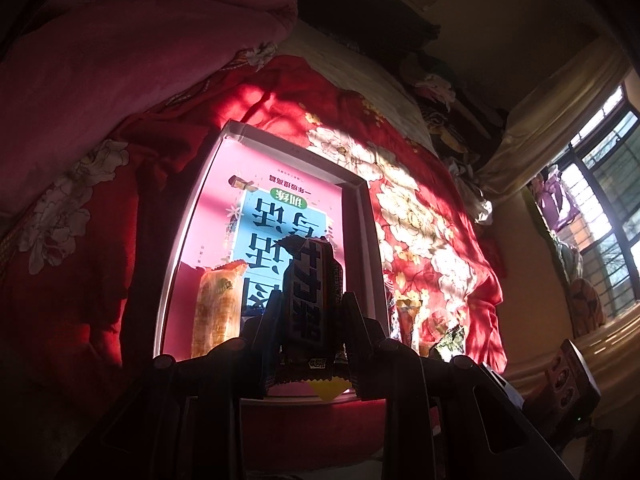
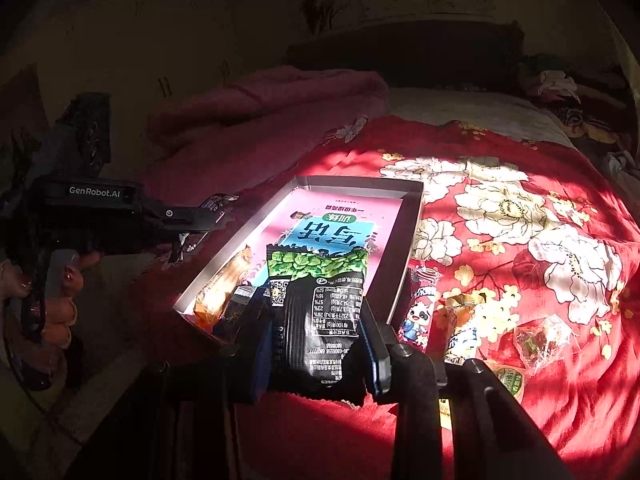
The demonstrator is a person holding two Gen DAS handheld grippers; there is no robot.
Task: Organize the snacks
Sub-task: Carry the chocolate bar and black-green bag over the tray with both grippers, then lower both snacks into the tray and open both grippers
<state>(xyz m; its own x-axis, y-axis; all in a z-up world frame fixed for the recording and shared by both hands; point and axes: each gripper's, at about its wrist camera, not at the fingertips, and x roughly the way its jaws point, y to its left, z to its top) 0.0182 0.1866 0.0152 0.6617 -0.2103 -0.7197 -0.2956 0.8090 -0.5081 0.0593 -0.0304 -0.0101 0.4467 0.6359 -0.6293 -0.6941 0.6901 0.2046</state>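
green-pea packet [image 2: 318,320] pinched by right hand-held gripper [image 2: 320,344]; left hand-held gripper [image 1: 310,312] pinching snack bar [image 1: 310,300]; risk: either slips, missing shallow box [image 2: 412,232].

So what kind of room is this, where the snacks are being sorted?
Most likely a bedroom: a red floral bedspread covers a bed, a pink rumpled quilt lies bunched on it, and a barred window lets sunlight in.

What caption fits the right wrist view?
Right claw clamps a black-green snack pack above the box lid on the red floral quilt.
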